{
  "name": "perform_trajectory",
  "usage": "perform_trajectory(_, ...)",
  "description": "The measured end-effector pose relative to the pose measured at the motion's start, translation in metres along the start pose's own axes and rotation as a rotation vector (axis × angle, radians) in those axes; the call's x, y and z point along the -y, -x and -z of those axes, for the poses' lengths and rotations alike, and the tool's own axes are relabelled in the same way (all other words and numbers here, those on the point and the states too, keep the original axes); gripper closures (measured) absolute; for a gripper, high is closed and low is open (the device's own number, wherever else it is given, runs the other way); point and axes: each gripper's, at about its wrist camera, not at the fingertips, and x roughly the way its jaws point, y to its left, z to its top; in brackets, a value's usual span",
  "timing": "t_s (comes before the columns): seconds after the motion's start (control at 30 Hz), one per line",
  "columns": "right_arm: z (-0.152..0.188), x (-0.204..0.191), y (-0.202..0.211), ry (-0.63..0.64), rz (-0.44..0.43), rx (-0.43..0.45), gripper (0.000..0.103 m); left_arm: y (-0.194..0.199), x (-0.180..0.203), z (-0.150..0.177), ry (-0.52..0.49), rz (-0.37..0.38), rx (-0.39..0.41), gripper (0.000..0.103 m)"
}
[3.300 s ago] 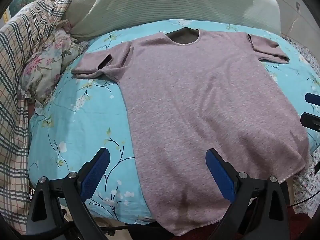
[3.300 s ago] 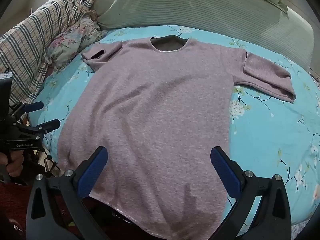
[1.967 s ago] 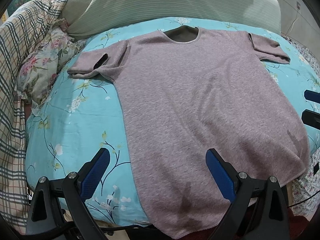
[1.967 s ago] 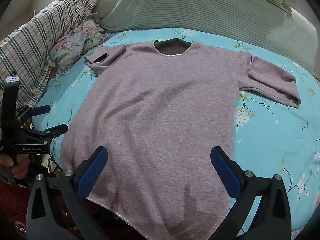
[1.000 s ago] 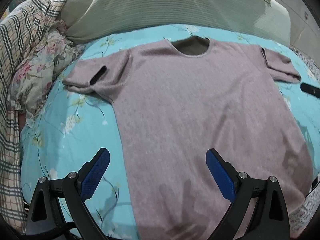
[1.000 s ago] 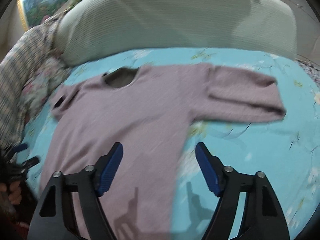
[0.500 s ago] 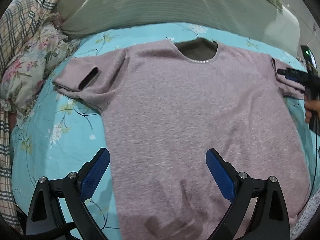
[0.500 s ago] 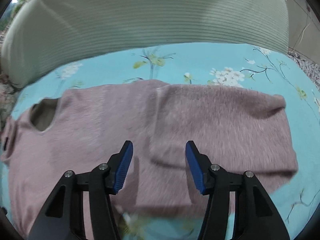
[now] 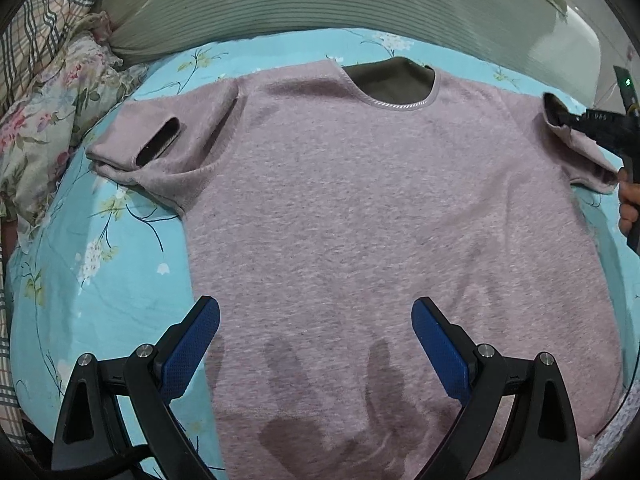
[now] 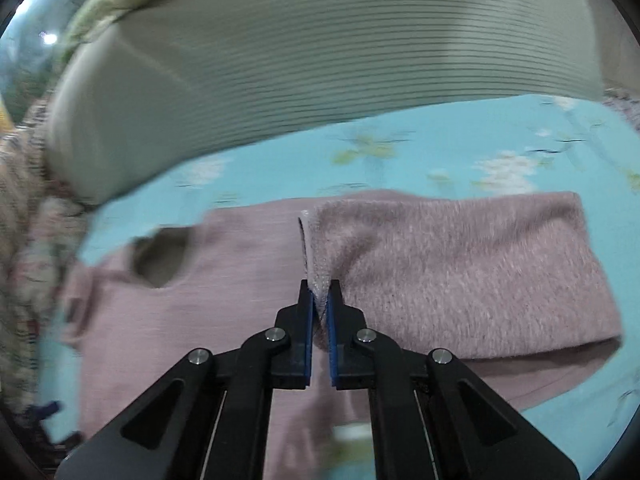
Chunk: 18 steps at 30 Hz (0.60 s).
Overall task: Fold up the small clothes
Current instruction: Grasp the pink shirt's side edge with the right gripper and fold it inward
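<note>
Floral bedsheet (image 9: 100,280) carried the pink shirt (image 9: 360,220), laid flat. Right gripper (image 10: 319,296) had just closed, clenching the shirt's sleeve seam; left gripper (image 9: 316,316) hovered above its hem, jaws apart.

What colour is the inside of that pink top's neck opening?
Dark olive-grey, unlike the pink outside of the top. The neck opening shows best in the left wrist view.
</note>
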Motion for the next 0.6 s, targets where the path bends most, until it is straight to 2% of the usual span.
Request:
perform_trajectory(0.13,0.007,-0.065,-0.008,0.026,-0.192,-0.054,0.096,0.003,-0.009,-0.001,0.035,0.037,0.012,0.006)
perform_trajectory(0.17,0.013,-0.091,-0.016,0.042,-0.252,-0.084,0.096,0.004,-0.012,-0.001,0.044,0.048,0.017,0.006)
perform_trajectory(0.37,0.042,-0.207,-0.059,0.12,-0.463,-0.207,0.096,0.009,-0.034,-0.002,0.087,0.107,0.055,0.006)
perform_trajectory(0.5,0.059,-0.26,-0.094,0.127,-0.54,-0.276,0.096,0.006,-0.05,-0.004,0.112,0.151,0.072,0.006)
perform_trajectory(0.6,0.068,-0.28,-0.113,0.116,-0.594,-0.326,0.095,0.0,-0.059,-0.008,0.129,0.162,0.075,0.006)
